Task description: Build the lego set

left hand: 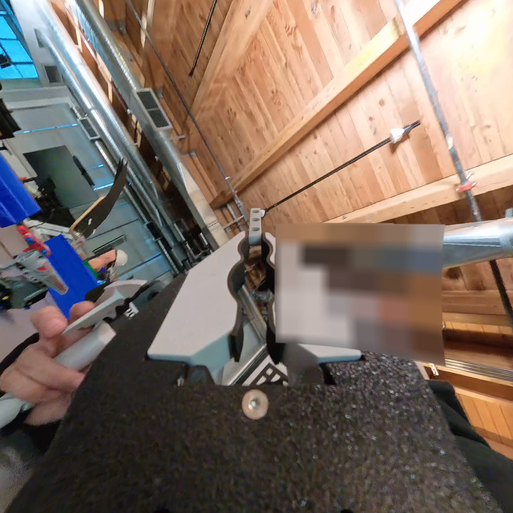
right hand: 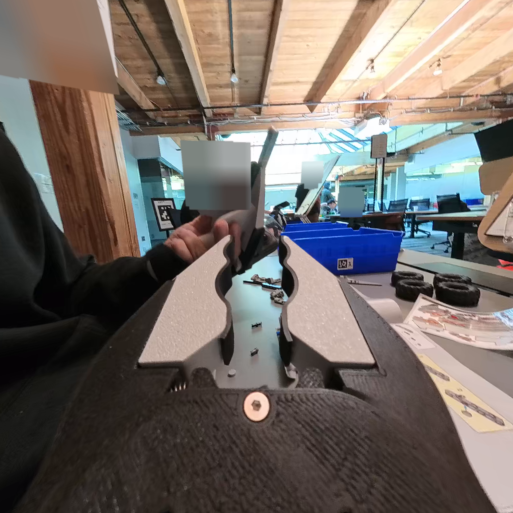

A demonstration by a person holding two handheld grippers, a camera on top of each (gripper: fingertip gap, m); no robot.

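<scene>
My left gripper (left hand: 254,241) points up toward the wooden ceiling and is shut on a light grey lego beam (left hand: 255,221) with round holes, whose end sticks out past the fingertips. In the right wrist view the left gripper (right hand: 259,177) is raised above the table in a hand (right hand: 194,236), with the grey beam (right hand: 268,148) jutting up from it. My right gripper (right hand: 255,244) is open and empty, low over the grey table (right hand: 249,305), just right of the left gripper. It also shows in the left wrist view (left hand: 111,299), held by a hand.
Small black pins (right hand: 256,324) and grey lego parts (right hand: 266,279) lie on the table between my right fingers. Several black tyres (right hand: 435,286), an instruction booklet (right hand: 458,324) and a sticker sheet (right hand: 466,399) lie to the right. Blue bins (right hand: 347,249) stand behind. A part-built model (left hand: 30,269) stands at far left. The part-built model (left hand: 30,269) lies some 25 cm from my right tips, 35 cm from my left tips.
</scene>
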